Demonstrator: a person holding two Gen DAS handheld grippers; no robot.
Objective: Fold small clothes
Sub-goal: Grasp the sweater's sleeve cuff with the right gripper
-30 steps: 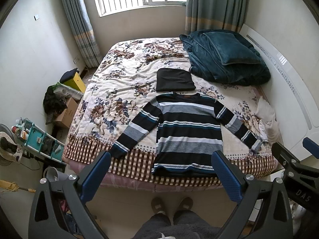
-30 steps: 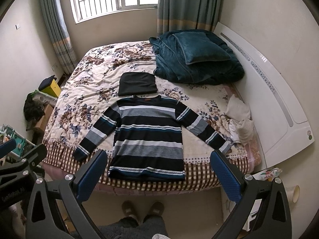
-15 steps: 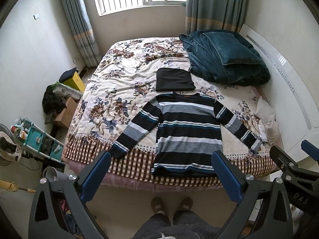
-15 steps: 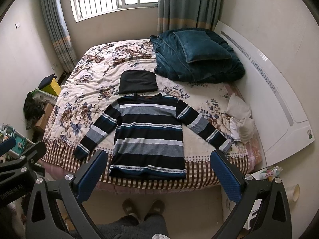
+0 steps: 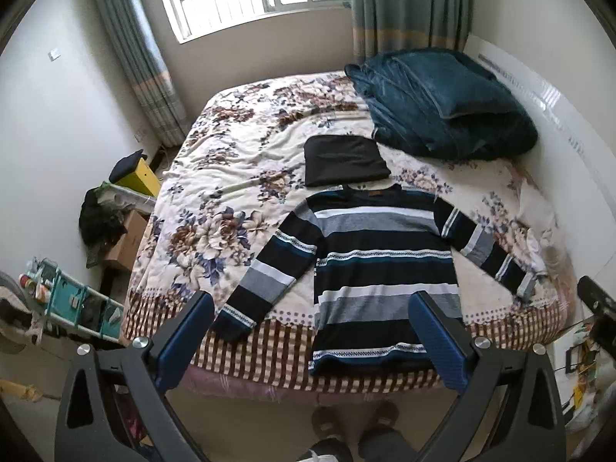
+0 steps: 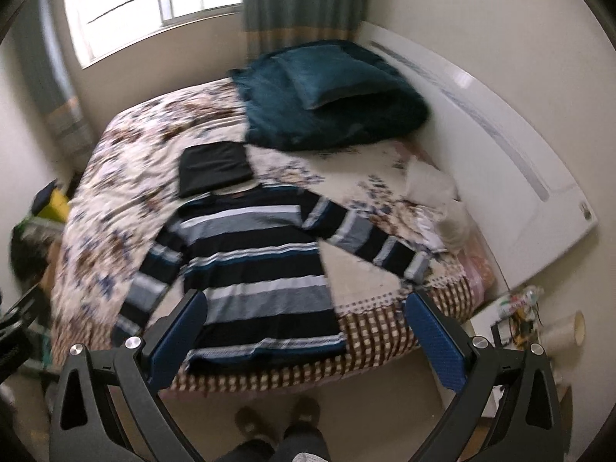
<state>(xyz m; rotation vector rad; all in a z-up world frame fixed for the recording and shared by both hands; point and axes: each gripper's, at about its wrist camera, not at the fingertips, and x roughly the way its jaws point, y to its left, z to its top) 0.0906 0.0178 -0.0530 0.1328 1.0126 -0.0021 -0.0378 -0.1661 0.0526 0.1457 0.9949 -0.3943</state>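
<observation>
The striped sweater (image 5: 381, 265) is lying flat on the bed (image 5: 215, 208), soft and limp. Both the left gripper (image 5: 312, 331) and the right gripper (image 6: 308, 331) are hanging wide open, empty; pinching the sleeve cuffs looks best.

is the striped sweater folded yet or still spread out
Spread out: the striped sweater lies flat on the bed, both sleeves angled outward, hem at the edge.

Blurred. Striped sweater (image 6: 254, 265) spread flat on floral bed (image 6: 115, 177), sleeves out; folded black garment (image 6: 213, 167) just beyond collar. Right claw (image 6: 304, 340) wide apart, empty, above the bed's near edge.
</observation>
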